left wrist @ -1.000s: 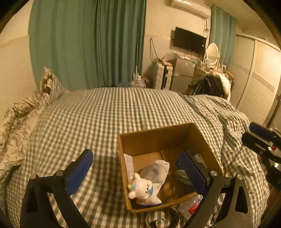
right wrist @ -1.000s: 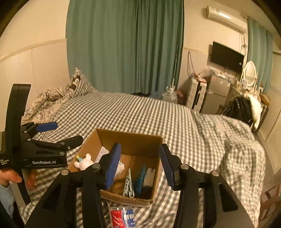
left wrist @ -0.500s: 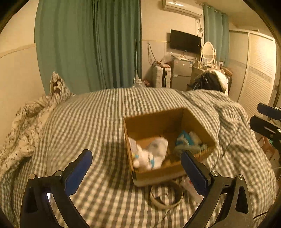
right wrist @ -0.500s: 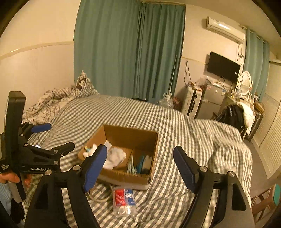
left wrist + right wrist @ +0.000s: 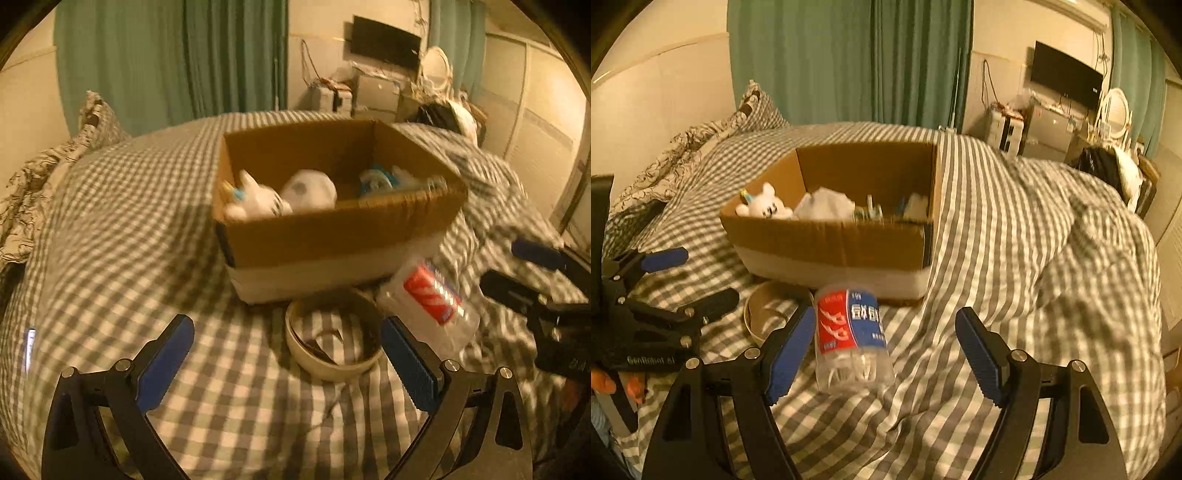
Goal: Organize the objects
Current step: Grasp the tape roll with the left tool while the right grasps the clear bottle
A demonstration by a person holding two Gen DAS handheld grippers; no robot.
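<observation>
Right hand-held gripper (image 5: 882, 354): fingers spread wide, holding nothing, low over the bed. Its left pad is just beside the plastic jar; whether it touches is unclear.

Left hand-held gripper (image 5: 286, 363): fingers spread wide, empty, with the tape roll between and just beyond its pads.

Plastic jar (image 5: 851, 334): clear, red-and-blue label, lying on its side on the checked duvet (image 5: 1015, 240) near the bed's near edge, just in front of the cardboard box. Small white items inside, too blurred to name.

Tape roll (image 5: 332, 339): pale ring lying flat on the duvet, just beside the jar and close against the box's near wall.

Cardboard box (image 5: 834, 243): open-topped, resting on the duvet toward the middle of the bed. Holds a white plush toy (image 5: 761, 206), a white bundle, and bluish items at the right end.

Risks, as judged:
- The jar is round and lies on soft, sloping bedding; an off-centre closing could roll it toward the bed's edge or squirt it out of the pads.
- The smooth plastic may slip under a light grip.
- The two grippers work close together, and could collide over the jar and roll.
- Pads could snag a duvet fold.
- The box could shift if nudged.
</observation>
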